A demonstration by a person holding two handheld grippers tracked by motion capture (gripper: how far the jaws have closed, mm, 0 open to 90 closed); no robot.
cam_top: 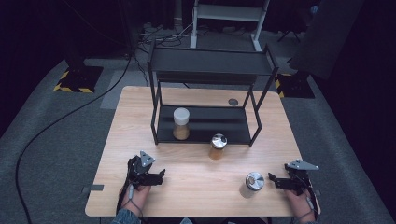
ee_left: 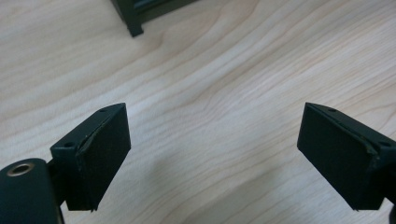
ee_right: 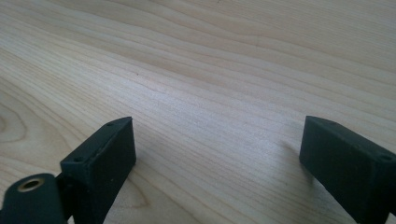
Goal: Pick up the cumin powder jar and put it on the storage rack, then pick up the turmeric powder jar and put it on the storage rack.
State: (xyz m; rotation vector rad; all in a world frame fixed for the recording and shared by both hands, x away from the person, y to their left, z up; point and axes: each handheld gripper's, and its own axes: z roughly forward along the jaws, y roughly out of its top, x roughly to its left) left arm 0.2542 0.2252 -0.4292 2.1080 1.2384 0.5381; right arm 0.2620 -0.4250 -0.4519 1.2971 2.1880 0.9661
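black claws (cam_top: 161,177) (cam_top: 272,179) gape, low over table (cam_top: 196,186)

High view above the near edge, facing forward and down, both gripper views close over the shared table (cam_top: 196,186)

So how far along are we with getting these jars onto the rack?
One white-lidded jar already stands on the black rack's lower shelf. Nothing is in hand: the left gripper and right gripper rest at the table's near edge, jaws open and empty. Two silver-lidded jars are left: the amber jar in front of the rack and the pale jar beside the right gripper.
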